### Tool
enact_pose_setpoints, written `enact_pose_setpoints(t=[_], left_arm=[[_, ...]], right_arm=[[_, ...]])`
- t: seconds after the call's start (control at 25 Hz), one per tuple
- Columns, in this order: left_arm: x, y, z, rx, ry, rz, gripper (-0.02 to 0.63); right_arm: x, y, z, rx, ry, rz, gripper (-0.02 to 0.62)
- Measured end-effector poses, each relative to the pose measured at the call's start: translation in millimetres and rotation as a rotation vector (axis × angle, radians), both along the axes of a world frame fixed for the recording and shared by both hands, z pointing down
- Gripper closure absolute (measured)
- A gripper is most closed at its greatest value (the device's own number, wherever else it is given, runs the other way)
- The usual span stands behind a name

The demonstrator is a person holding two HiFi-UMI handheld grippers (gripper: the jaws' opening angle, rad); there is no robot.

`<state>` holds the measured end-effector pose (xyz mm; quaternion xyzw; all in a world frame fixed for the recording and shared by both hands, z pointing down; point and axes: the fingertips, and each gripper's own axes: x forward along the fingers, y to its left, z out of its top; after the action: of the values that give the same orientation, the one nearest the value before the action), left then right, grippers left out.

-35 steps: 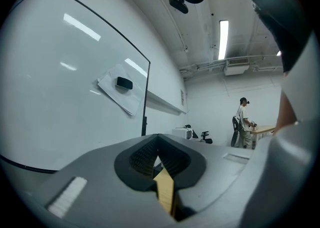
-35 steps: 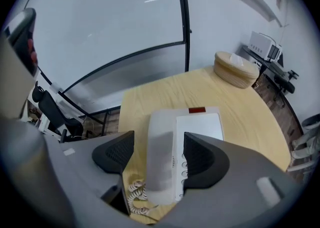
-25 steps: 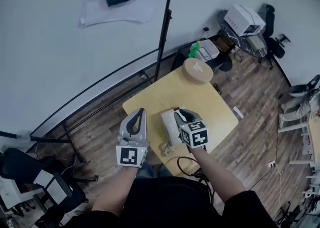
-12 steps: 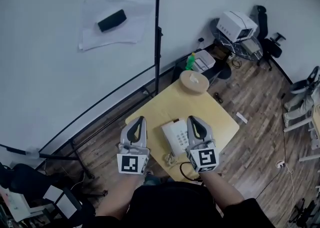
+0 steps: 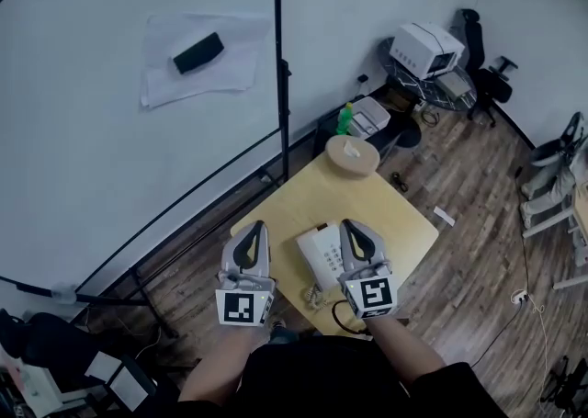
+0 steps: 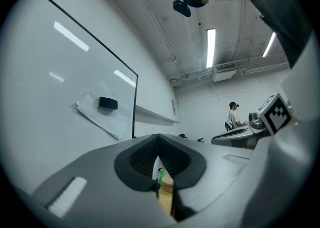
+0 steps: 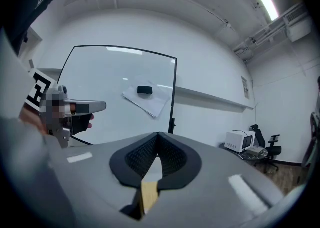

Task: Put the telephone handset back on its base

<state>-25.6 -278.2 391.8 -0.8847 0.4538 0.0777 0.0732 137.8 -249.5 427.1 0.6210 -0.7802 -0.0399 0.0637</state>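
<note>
The right gripper (image 5: 348, 226) has withdrawn from above the telephone (image 5: 322, 255) to its right side, and its jaws have clenched together on nothing. The left gripper (image 5: 256, 228) hangs left of the unit, likewise clenched and empty. The telephone sits near the front edge of the yellow table (image 5: 404, 223), lower centre of the frame. The handset appears to lie on the base, but at this size its seating cannot be confirmed.

Handling estimate: light, rigid, smooth plastic. Grip the narrow mid-section and allow for pull from the coiled cord (image 5: 313, 295). Farther up the table stands a round box (image 5: 352, 155).
</note>
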Motion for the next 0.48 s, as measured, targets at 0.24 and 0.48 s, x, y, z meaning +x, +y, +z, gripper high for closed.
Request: enact_pose_setpoints(t=[0.24, 0.48], left_arm=[[-2.6, 3.6, 3.3, -0.011, 0.002, -0.001, 0.606], [-8.6, 4.1, 10.0, -0.025, -0.005, -0.01, 0.606]], right_arm=[[-5.3, -3.1, -1.2, 0.003, -0.001, -0.006, 0.589], [0.8, 0.6, 1.9, -0.012, -0.01, -0.004, 0.589]])
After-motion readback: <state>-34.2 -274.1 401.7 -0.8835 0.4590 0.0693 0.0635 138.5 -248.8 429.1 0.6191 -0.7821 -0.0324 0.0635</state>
